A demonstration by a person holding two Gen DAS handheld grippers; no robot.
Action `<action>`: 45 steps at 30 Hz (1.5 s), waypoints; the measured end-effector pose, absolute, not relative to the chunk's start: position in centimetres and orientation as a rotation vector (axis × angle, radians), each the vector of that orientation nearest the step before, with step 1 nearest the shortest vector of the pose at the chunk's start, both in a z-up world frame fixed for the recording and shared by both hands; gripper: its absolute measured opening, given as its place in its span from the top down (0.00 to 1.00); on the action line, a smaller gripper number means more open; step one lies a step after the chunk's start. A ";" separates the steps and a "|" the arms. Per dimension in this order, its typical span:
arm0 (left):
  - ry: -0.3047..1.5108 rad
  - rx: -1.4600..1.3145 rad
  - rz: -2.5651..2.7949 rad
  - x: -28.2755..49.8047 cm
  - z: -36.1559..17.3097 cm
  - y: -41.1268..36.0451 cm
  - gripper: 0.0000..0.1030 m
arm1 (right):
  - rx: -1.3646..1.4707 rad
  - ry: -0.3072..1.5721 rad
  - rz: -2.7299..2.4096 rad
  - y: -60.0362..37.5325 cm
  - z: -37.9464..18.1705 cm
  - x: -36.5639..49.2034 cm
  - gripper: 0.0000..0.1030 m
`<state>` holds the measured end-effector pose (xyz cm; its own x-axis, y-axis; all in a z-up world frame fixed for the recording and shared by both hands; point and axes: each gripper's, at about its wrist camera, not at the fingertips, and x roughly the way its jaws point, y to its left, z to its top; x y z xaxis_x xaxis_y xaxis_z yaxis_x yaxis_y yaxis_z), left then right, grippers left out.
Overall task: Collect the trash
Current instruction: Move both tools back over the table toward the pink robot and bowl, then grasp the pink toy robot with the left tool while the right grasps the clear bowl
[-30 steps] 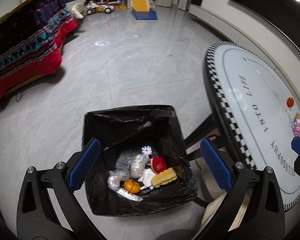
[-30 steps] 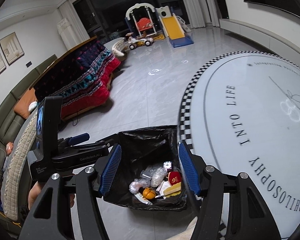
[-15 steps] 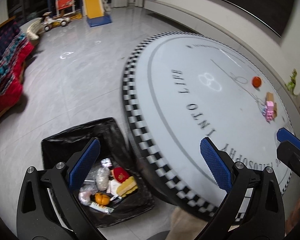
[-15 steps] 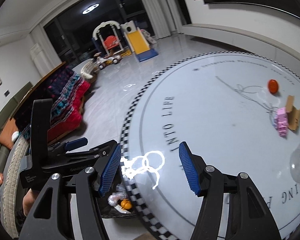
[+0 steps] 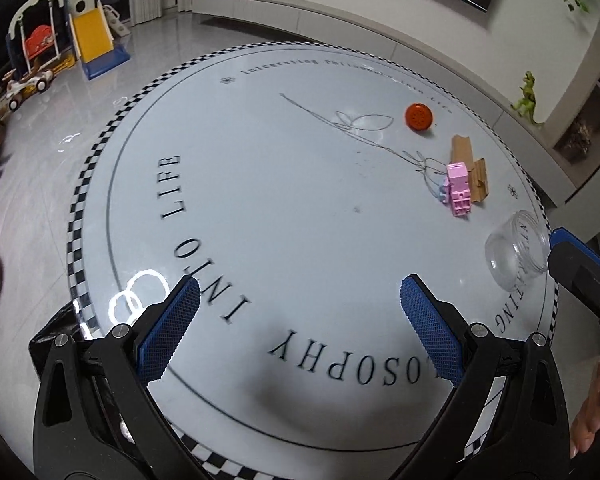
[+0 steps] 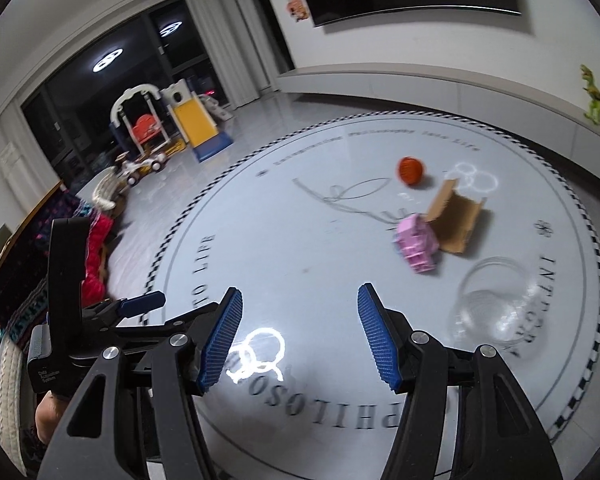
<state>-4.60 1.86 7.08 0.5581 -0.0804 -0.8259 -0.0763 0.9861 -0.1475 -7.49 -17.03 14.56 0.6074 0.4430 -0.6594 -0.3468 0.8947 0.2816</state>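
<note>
The big round table (image 5: 300, 208) fills most of what I can see, a smooth, glossy pale top ringed with a black-and-white checkered band and printed with curving black lettering, ceiling lights glaring off it in white rings. Over its near edge hang the two tools: the left gripper (image 5: 300, 328) with its black angular arms spread wide, blue cross-hatched pads (image 5: 168, 328) far apart and nothing between them, and the right gripper (image 6: 300, 336) likewise parted wide and empty-handed, its ribbed blue pads facing one another across bare tabletop. At the table's far right side sits the remaining trash. Largest is a clear plastic tub (image 5: 516, 250), round and see-through, lying tipped near the rim, just beside the right tool's fingertip in the left camera. Beyond it is a folded piece of brown corrugated cardboard (image 6: 456, 220), bent open like a trough. Touching its near edge is a small pink boxy block (image 6: 418, 246), blurred in the right camera. Farthest back, apart from the rest, is a little round orange-red cap (image 5: 419, 117). A corner of the black plastic bin bag (image 5: 54, 330) peeks out below the table's left edge.
</note>
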 end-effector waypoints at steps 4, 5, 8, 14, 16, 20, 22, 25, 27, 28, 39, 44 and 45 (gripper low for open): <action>0.998 -0.154 -0.054 -2.7 6.6 -1.0 0.06 | 0.156 0.800 0.391 -20.3 14.0 -6.2 0.40; 1.004 -0.151 -0.066 -2.2 6.4 -1.7 0.06 | 0.160 0.799 0.376 -21.1 13.9 -6.1 0.40; 1.010 -0.150 -0.103 -0.6 6.1 -3.5 0.06 | 0.169 0.791 0.323 -23.3 13.6 -5.4 0.40; 1.002 -0.124 -0.165 2.6 5.6 -7.1 0.06 | 0.144 0.780 0.186 -27.6 12.6 -4.3 0.40; 1.006 -0.108 -0.177 3.6 5.1 -8.3 0.06 | 0.149 0.794 0.144 -29.0 11.6 -3.6 0.40; 1.014 -0.066 -0.194 5.4 4.0 -10.5 0.06 | 0.166 0.851 0.120 -30.6 9.4 -2.4 0.41; 1.023 -0.047 -0.198 6.2 3.6 -11.1 0.06 | 0.170 0.873 0.116 -30.9 8.5 -2.0 0.42; 1.032 -0.040 -0.198 7.5 3.0 -11.9 0.06 | 0.182 0.904 0.122 -30.9 7.6 -1.6 0.47; 1.035 -0.033 -0.190 8.4 2.6 -12.2 0.06 | 0.183 0.928 0.123 -30.8 6.9 -1.1 0.52; 1.038 -0.030 -0.186 8.7 2.3 -12.4 0.06 | 0.186 0.940 0.126 -30.8 6.5 -0.9 0.56; 1.048 -0.050 -0.256 10.6 1.5 -13.6 0.33 | 0.193 0.954 0.141 -30.6 5.7 -0.5 0.79; 1.060 -0.039 -0.265 10.8 1.1 -14.0 0.54 | 0.193 0.959 0.159 -30.4 5.8 -1.1 0.91; 1.058 -0.038 -0.267 11.0 1.0 -14.4 0.54 | 0.194 0.958 0.159 -30.4 5.9 -1.2 0.91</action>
